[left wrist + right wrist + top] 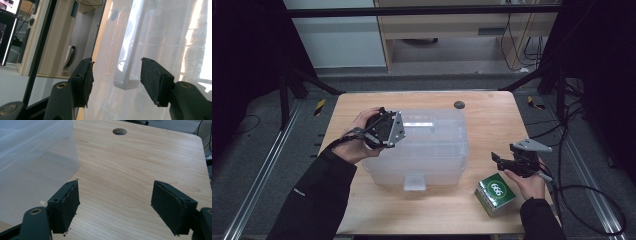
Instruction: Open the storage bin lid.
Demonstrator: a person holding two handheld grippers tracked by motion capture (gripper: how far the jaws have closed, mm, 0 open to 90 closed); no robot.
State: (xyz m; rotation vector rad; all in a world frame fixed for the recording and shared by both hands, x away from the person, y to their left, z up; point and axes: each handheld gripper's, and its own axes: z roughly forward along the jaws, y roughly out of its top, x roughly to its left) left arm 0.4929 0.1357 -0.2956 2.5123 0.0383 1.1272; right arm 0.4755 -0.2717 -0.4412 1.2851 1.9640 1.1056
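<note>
Translucent rectangular plastic storage box (pixel 432 150) sits mid-table on the light woodgrain table (pixel 492 120). Left gripper (pixel 116 75) jaws apart, straddling the box's white latch handle (pixel 127 67), no contact. Right gripper (pixel 115 207) jaws apart, empty, over bare wood.

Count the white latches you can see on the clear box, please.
2: a front latch on the clear box near the person, and a side latch between the left hand-held gripper pads. Others may be hidden.

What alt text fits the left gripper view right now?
The left gripper has its open black jaws on either side of the white handle on the clear plastic box's lid, pads not yet touching it. Wooden table edge and furniture lie beyond.
</note>
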